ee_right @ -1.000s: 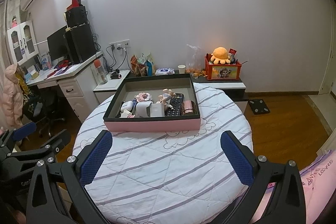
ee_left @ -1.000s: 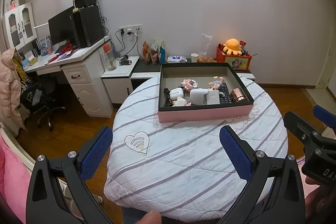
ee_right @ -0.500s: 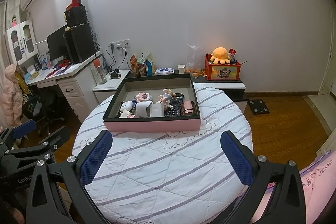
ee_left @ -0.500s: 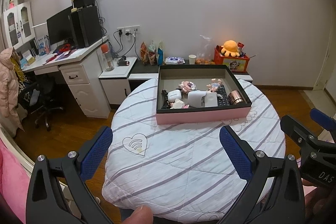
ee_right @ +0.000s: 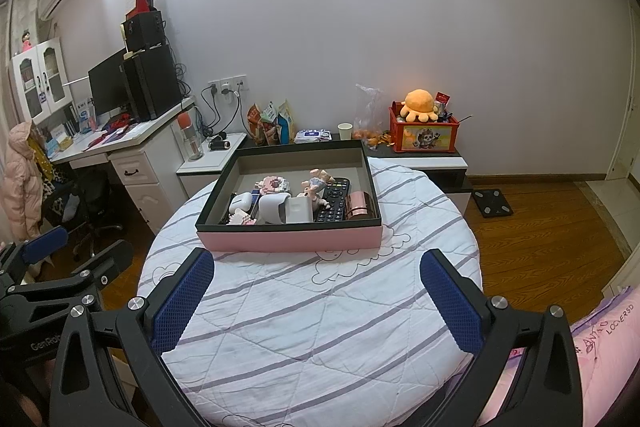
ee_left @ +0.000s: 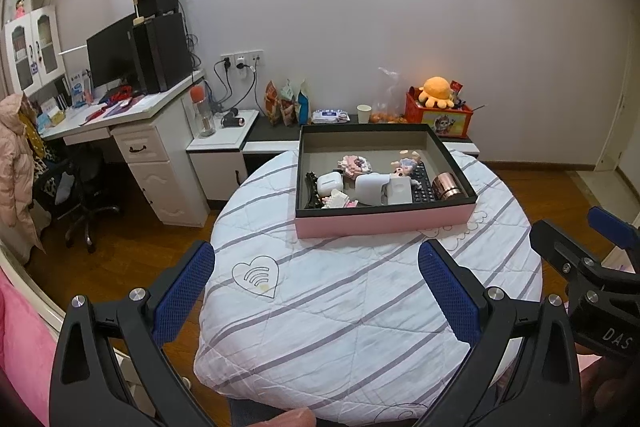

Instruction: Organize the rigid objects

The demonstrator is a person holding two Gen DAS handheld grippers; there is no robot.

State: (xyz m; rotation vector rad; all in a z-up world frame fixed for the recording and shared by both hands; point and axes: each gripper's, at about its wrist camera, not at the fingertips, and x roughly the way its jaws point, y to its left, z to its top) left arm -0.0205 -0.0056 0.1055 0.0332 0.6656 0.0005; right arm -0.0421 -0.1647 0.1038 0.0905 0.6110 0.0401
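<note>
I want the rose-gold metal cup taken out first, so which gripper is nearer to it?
Right, slightly. The cup lies at the box's right end. The right gripper faces that end; the left gripper is further left. Both hang open, short of the box.

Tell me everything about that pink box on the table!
The box is a shallow rectangle, pink outside with a black rim and a dull grey-brown lining, and looks like cardboard. It has no lid on and sits flat on the striped cloth of the round table, toward the far side. Small things crowd its near half, among them a remote and a copper-coloured cup lying on its side. Neither gripper touches it.
</note>
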